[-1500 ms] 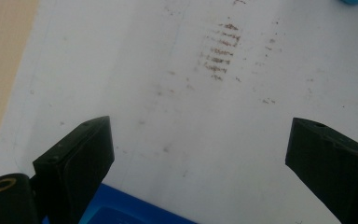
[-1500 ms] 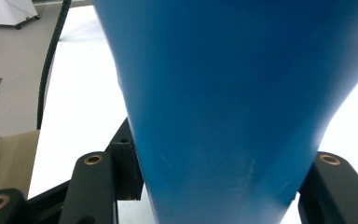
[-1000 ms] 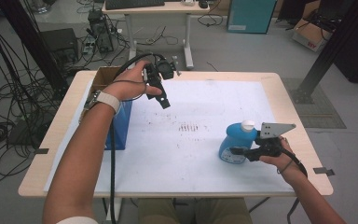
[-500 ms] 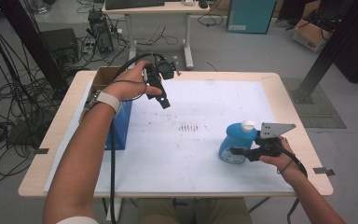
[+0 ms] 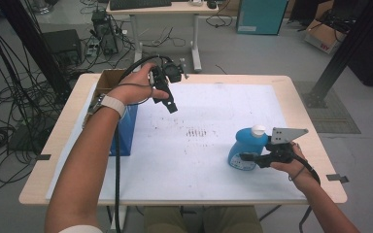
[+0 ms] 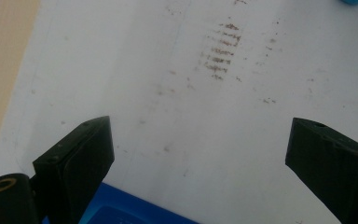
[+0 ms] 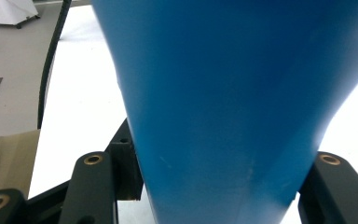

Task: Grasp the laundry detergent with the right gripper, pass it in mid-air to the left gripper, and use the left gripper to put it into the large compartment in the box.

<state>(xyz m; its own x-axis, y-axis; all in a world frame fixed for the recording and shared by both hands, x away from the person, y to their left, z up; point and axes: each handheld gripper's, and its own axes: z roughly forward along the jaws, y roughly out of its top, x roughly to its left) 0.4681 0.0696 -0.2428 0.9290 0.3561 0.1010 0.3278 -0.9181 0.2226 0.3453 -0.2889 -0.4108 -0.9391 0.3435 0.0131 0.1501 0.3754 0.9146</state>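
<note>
On the white table mat, lower right of the high view, our right gripper clamps the blue bottle. Our left gripper hangs wide open, empty, upper left, above the blue box.

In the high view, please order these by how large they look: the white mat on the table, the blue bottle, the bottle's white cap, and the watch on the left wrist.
1. white mat, by far the largest.
2. blue bottle, held upright by the right gripper.
3 and 4. watch and white cap: the watch looks slightly bigger, but it sits nearer the camera, so I would not rank them.
</note>
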